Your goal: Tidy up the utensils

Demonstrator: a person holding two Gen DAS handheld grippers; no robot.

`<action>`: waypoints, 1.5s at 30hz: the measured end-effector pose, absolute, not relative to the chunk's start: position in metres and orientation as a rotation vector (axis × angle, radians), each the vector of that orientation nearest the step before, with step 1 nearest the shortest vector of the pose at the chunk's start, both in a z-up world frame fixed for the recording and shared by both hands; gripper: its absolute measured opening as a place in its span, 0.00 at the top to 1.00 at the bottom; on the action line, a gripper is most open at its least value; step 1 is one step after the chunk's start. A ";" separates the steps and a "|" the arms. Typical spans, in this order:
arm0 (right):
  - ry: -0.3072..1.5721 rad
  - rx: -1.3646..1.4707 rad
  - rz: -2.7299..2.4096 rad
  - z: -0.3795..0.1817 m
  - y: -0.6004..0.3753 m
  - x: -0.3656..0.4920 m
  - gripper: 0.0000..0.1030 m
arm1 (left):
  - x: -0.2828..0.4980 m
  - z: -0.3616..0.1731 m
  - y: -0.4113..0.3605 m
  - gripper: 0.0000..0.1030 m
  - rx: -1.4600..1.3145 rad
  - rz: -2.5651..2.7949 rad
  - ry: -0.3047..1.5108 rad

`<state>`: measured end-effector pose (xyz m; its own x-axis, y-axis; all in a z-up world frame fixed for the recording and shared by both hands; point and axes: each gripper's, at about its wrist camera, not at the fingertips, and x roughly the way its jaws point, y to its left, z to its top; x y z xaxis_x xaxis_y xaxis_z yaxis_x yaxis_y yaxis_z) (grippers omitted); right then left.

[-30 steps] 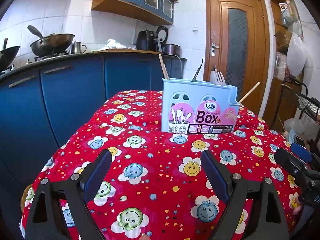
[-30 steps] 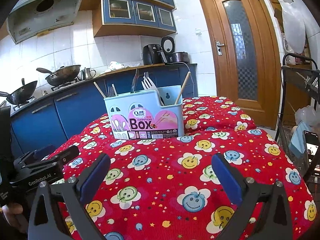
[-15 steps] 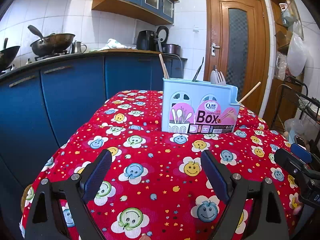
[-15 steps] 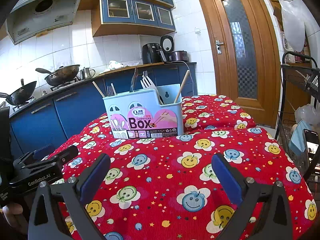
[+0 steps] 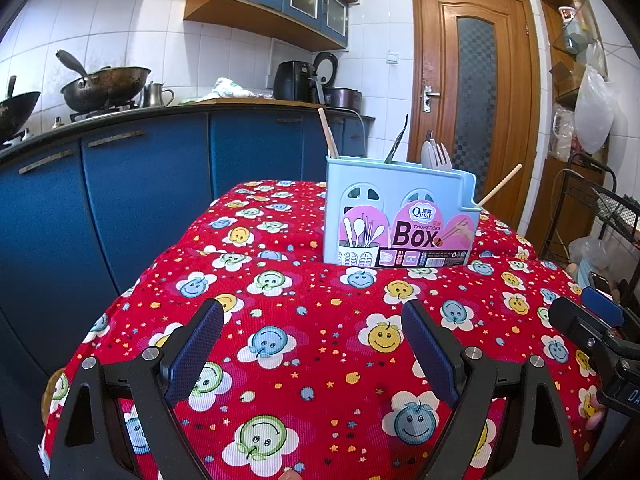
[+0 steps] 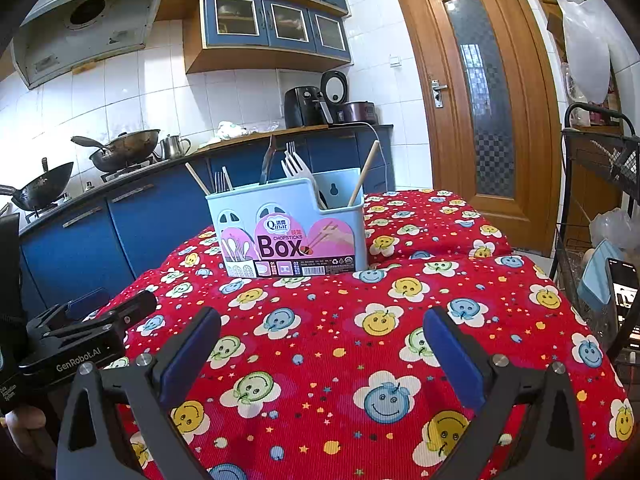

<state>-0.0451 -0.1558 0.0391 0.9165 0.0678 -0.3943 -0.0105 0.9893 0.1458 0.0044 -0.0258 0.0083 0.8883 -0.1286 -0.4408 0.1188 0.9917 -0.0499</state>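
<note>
My left gripper [image 5: 312, 354] hangs over the near part of the table, its blue-padded fingers [image 5: 192, 354] spread wide with only the red smiley-print tablecloth [image 5: 304, 320] between them. My right gripper [image 6: 320, 360] sits likewise, its jaws far apart and holding nothing; its tip also shows at the right edge of the left wrist view, and the left tool appears at the lower left of the right wrist view, so the two lie side by side and apart.

The light-blue utensil box [image 5: 400, 216], labelled "Box" on a pink sticker, stands upright on the cloth beyond both tools, well clear of either. Inside it, upright or leaning: a white plastic fork [image 6: 298, 170], a dark-handled utensil [image 6: 268, 164], metal fork tines [image 6: 219, 182], and wooden chopsticks [image 6: 362, 174], one of which leans out of the lower right-hand compartment. I cannot tell the inner dividers.

Behind the table run blue kitchen cabinets [image 5: 140, 188], with woks [image 5: 104, 86] on the stove.
</note>
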 end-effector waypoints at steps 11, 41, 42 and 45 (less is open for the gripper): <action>0.411 0.142 0.041 0.039 -0.156 -0.045 0.00 | 0.005 0.008 -0.026 0.12 -0.022 -0.129 0.460; 0.413 0.144 0.041 0.039 -0.156 -0.045 0.00 | 0.002 0.009 -0.026 0.12 -0.023 -0.130 0.455; 0.412 0.144 0.040 0.039 -0.156 -0.045 0.00 | 0.002 0.009 -0.026 0.12 -0.024 -0.131 0.456; 0.413 0.143 0.041 0.040 -0.156 -0.045 0.00 | 0.002 0.009 -0.027 0.12 -0.024 -0.132 0.456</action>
